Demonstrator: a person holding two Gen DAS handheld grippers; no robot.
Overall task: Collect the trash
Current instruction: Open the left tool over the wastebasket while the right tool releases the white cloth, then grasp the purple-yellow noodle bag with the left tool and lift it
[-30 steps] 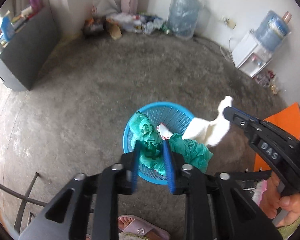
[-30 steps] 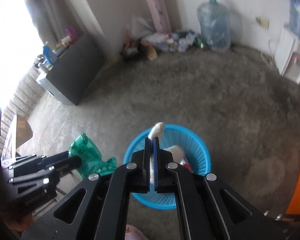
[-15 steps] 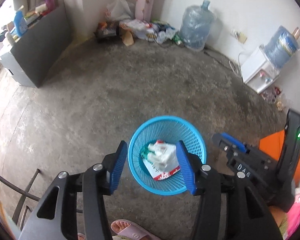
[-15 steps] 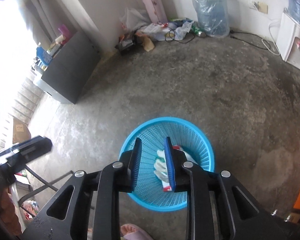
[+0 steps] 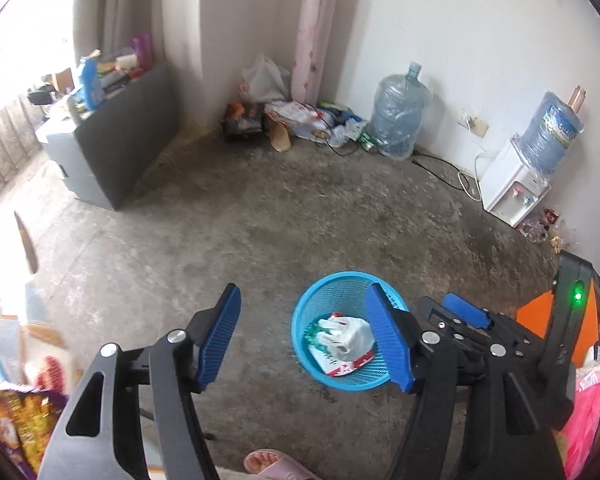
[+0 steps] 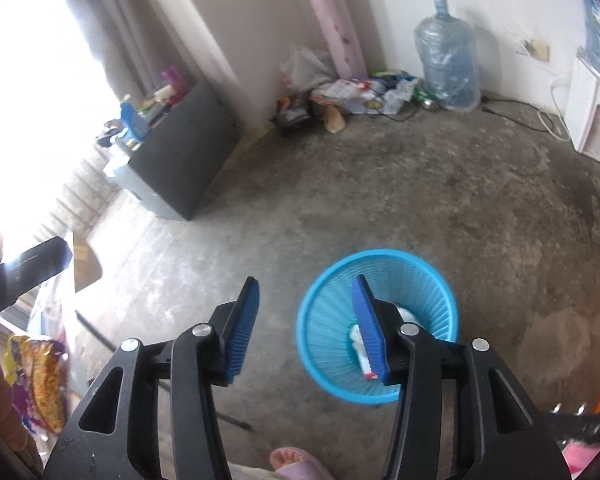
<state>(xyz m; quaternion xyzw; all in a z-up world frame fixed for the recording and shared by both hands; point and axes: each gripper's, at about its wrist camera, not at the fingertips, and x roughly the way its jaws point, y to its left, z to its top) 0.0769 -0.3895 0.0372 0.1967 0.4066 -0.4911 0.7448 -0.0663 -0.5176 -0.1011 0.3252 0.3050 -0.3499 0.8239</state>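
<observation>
A round blue mesh basket (image 5: 332, 280) stands on the concrete floor, with a crumpled white bag printed red and green (image 5: 342, 340) lying inside it. My left gripper (image 5: 303, 300) hangs above the basket. Its jaws are opening and nothing is between the blue pads (image 5: 220, 340). To its right sits my right gripper (image 5: 452, 312). In the right wrist view the basket (image 6: 380, 254) is low and right of centre, with white trash (image 6: 405, 315) showing behind one pad. There my right gripper (image 6: 305, 296) is also opening, with nothing in it.
Loose litter (image 5: 312, 120) is piled along the far wall beside a pink roll (image 5: 314, 40) and a water jug (image 5: 396, 120). A grey cabinet (image 5: 116, 148) stands left and a water dispenser (image 5: 512, 184) right. A slippered foot (image 5: 276, 464) is near, and a snack packet (image 6: 40, 384) lies low left.
The left gripper let go of the green bag and the right of the white piece. Both now lie in the basket. Both grippers rose and their jaws widened.
</observation>
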